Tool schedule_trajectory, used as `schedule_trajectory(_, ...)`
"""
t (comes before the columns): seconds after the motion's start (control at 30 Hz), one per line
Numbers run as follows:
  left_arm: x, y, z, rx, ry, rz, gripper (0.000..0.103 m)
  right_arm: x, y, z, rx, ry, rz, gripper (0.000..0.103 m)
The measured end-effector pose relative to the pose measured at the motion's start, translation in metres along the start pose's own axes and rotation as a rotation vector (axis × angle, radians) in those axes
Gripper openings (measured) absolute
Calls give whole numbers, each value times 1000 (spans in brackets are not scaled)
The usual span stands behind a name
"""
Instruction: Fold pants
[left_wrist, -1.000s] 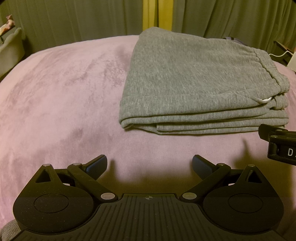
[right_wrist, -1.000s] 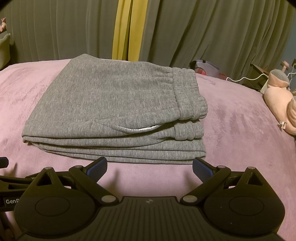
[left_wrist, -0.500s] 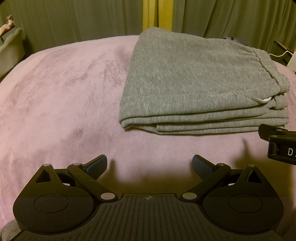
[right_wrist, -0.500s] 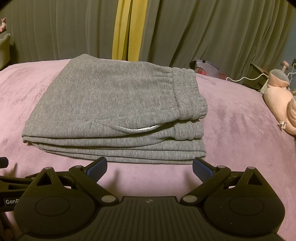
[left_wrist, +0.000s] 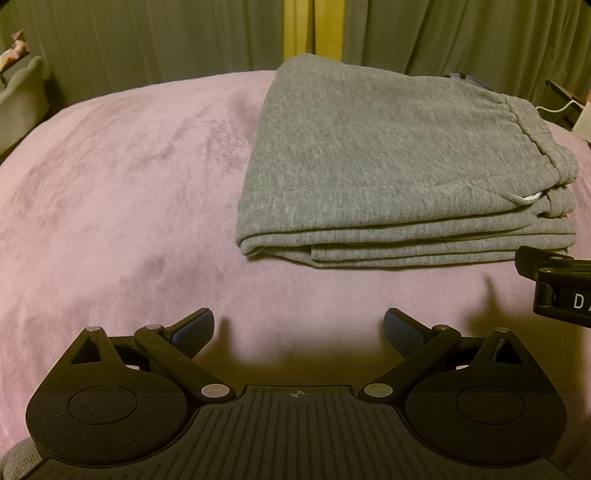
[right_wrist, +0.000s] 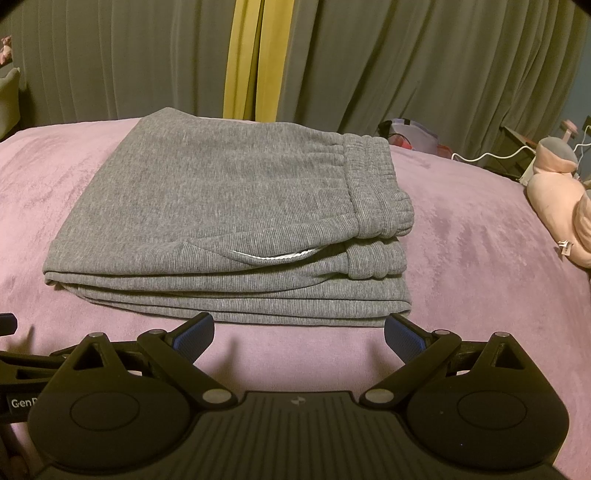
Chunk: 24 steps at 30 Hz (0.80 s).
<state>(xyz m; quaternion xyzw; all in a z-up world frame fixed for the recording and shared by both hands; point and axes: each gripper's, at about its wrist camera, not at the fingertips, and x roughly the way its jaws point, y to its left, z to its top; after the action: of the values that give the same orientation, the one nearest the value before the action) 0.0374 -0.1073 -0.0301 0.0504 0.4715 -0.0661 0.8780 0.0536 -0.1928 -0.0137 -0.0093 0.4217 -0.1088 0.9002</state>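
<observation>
Green curtains (right_wrist: 406, 74) with a yellow strip (right_wrist: 251, 59) between them are seen behind a bed covered by a pink blanket (left_wrist: 122, 206). Grey pants (right_wrist: 229, 221) are laid folded on the blanket in a flat stack of several layers, long axis running left to right, with the elastic waistband (right_wrist: 376, 192) at the right end and the folded edge at the left. A white pocket lining is shown at the near edge.

Both tools are held low over the blanket, just short of the stack. The left gripper (left_wrist: 299, 326) is spread wide, nothing between its blue pads (left_wrist: 194, 326), and is aimed at bare blanket left of the pants. The right gripper (right_wrist: 299, 328) is likewise spread wide and empty, aimed at the stack's near edge without touching it.

A pink plush toy (right_wrist: 557, 206) is seen at the right edge, well apart from the pants, and a white cable (right_wrist: 491, 155) beyond it.
</observation>
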Motion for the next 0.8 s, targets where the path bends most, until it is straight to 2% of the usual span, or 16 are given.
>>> schedule_trajectory(0.8,0,1,0,0,2,-6,102,1,0,-1,5,2,-3,99)
